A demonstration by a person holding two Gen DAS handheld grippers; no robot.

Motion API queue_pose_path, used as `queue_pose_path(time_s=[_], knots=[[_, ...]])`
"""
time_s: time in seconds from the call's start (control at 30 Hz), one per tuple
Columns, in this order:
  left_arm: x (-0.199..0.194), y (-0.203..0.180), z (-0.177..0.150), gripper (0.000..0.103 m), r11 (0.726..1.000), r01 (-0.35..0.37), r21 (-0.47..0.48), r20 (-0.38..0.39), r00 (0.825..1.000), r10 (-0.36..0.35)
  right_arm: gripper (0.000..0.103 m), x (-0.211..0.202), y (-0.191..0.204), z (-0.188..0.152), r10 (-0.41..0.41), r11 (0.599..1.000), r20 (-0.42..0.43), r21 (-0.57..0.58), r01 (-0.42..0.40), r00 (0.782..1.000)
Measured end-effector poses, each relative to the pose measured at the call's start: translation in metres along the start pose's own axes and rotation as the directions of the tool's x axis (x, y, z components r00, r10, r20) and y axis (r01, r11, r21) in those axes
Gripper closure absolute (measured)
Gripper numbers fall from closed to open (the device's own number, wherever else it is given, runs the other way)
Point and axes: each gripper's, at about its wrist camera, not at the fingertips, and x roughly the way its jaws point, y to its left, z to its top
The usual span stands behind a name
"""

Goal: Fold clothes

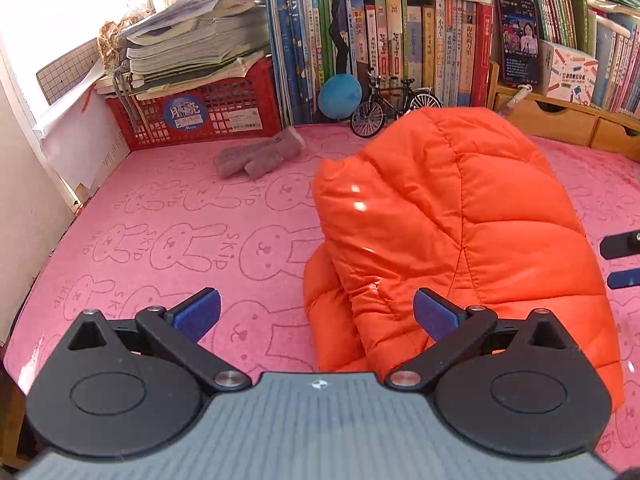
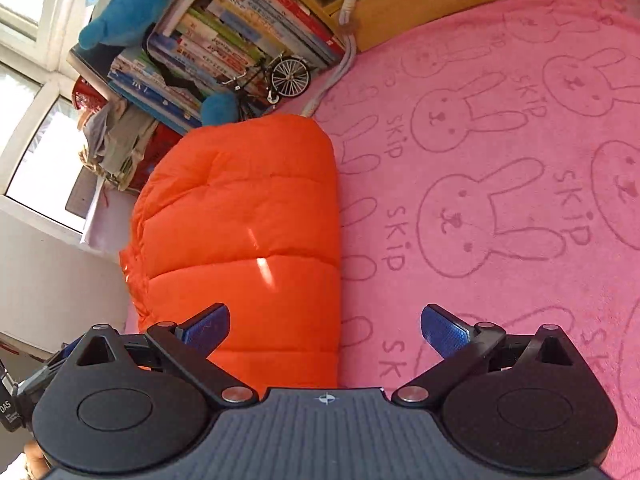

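Orange puffer jacket [image 1: 460,216], folded into a thick quilted bundle, lying on pink bunny-print towel [image 1: 168,240] printed "SKIP". Left gripper [image 1: 316,314] above the near edge of the bundle, blue pads spread wide, nothing between them; its right pad [image 1: 434,314] over the orange fabric, contact impossible to tell. Right gripper [image 2: 325,326] also spread to full width and empty, straddling the jacket's straight right-hand edge, one pad over orange quilting, the other over bare towel. Tips of that gripper just visible at the right border of the left wrist view. Behind the jacket: miniature bicycle [image 1: 394,106], blue plush ball [image 1: 340,94], row of upright books [image 1: 420,48], phone [image 1: 518,38] propped with lit screen. Grey knitted glove [image 1: 260,154] farther left, well apart from the jacket, near red plastic crate [image 1: 200,114] stacked with papers.
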Motion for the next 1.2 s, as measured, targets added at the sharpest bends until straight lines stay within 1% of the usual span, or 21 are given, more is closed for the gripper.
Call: queue_pose_path(time_s=[0.07, 0.17, 0.23, 0.33, 0.37, 0.47, 0.53, 0.6, 0.67, 0.7, 0.73, 0.77, 0.8, 0.87, 0.9, 0.93, 0.97, 1.07, 1.1, 1.13, 1.2], knots=[[0.015, -0.006, -0.005, 0.000, 1.000, -0.015, -0.010, -0.033, 0.999, 0.015, 0.000, 0.023, 0.003, 0.019, 0.055, 0.998, -0.048, -0.026, -0.057, 0.997], [0.031, -0.012, -0.009, 0.000, 0.999, -0.034, -0.036, -0.066, 0.997, 0.032, 0.000, 0.050, 0.006, 0.042, 0.136, 0.988, -0.111, -0.060, -0.143, 0.984], [0.038, -0.014, -0.010, 0.000, 0.998, -0.046, -0.048, -0.081, 0.996, 0.042, 0.000, 0.067, 0.006, 0.055, 0.204, 0.975, -0.160, -0.050, -0.215, 0.966], [0.044, -0.018, -0.011, 0.000, 0.998, -0.060, -0.032, -0.093, 0.994, 0.056, 0.000, 0.091, 0.001, 0.068, 0.277, 0.958, -0.240, 0.001, -0.285, 0.930], [0.045, -0.020, -0.012, 0.000, 0.998, -0.064, -0.023, -0.094, 0.994, 0.061, 0.000, 0.095, 0.000, 0.072, 0.299, 0.952, -0.244, 0.008, -0.306, 0.923], [0.049, -0.022, -0.013, 0.000, 0.997, -0.069, -0.017, -0.100, 0.993, 0.067, 0.000, 0.105, 0.006, 0.083, 0.301, 0.949, -0.285, -0.005, -0.315, 0.910], [0.050, -0.020, -0.013, 0.000, 0.997, -0.059, -0.041, -0.107, 0.993, 0.055, 0.000, 0.110, 0.005, 0.090, 0.318, 0.946, -0.302, 0.034, -0.323, 0.899], [0.050, -0.013, -0.014, 0.000, 0.995, -0.044, -0.084, -0.115, 0.993, 0.034, 0.001, 0.110, -0.001, 0.092, 0.348, 0.937, -0.257, 0.100, -0.334, 0.901], [0.047, -0.001, -0.011, 0.000, 0.985, -0.037, -0.167, -0.138, 0.990, 0.014, 0.016, 0.109, -0.005, 0.091, 0.334, 0.942, -0.240, 0.109, -0.316, 0.912], [0.041, 0.005, -0.007, 0.000, 0.976, -0.074, -0.203, -0.138, 0.989, 0.046, 0.020, 0.108, -0.006, 0.089, 0.326, 0.945, -0.235, 0.101, -0.311, 0.916], [0.031, 0.010, -0.001, 0.003, 0.964, -0.131, -0.231, -0.129, 0.986, 0.103, 0.026, 0.106, -0.010, 0.088, 0.326, 0.945, -0.234, 0.100, -0.311, 0.916], [0.020, 0.012, 0.007, 0.006, 0.952, -0.194, -0.238, -0.103, 0.979, 0.174, 0.028, 0.105, -0.014, 0.087, 0.331, 0.943, -0.234, 0.116, -0.312, 0.914], [0.008, 0.010, 0.017, 0.007, 0.947, -0.230, -0.223, -0.051, 0.973, 0.224, 0.032, 0.105, -0.019, 0.087, 0.339, 0.939, -0.234, 0.138, -0.314, 0.911], [-0.015, 0.003, 0.040, 0.007, 0.950, -0.251, -0.187, 0.076, 0.960, 0.268, 0.036, 0.104, -0.024, 0.087, 0.347, 0.935, -0.230, 0.163, -0.316, 0.909], [-0.023, -0.004, 0.050, 0.007, 0.958, -0.234, -0.163, 0.134, 0.957, 0.257, 0.037, 0.104, -0.024, 0.086, 0.345, 0.935, -0.227, 0.164, -0.313, 0.911], [-0.028, -0.014, 0.060, 0.006, 0.972, -0.196, -0.132, 0.187, 0.958, 0.219, 0.038, 0.105, -0.023, 0.086, 0.342, 0.936, -0.224, 0.165, -0.310, 0.913], [-0.028, -0.027, 0.064, 0.006, 0.982, -0.163, -0.096, 0.221, 0.958, 0.181, 0.039, 0.105, -0.022, 0.086, 0.339, 0.937, -0.221, 0.165, -0.307, 0.915], [-0.017, -0.072, 0.066, 0.005, 0.997, -0.078, 0.023, 0.268, 0.961, 0.069, 0.041, 0.106, -0.022, 0.085, 0.335, 0.938, -0.219, 0.167, -0.303, 0.917], [-0.009, -0.086, 0.064, 0.005, 0.996, -0.061, 0.058, 0.263, 0.964, 0.044, 0.042, 0.107, -0.023, 0.084, 0.336, 0.938, -0.219, 0.169, -0.303, 0.916], [0.004, -0.100, 0.058, 0.005, 0.995, -0.057, 0.087, 0.235, 0.971, 0.035, 0.043, 0.107, -0.023, 0.084, 0.337, 0.937, -0.218, 0.171, -0.304, 0.916], [0.031, -0.117, 0.040, 0.005, 0.989, -0.050, 0.137, 0.144, 0.989, 0.030, 0.042, 0.108, -0.025, 0.084, 0.351, 0.932, -0.225, 0.178, -0.316, 0.909]])
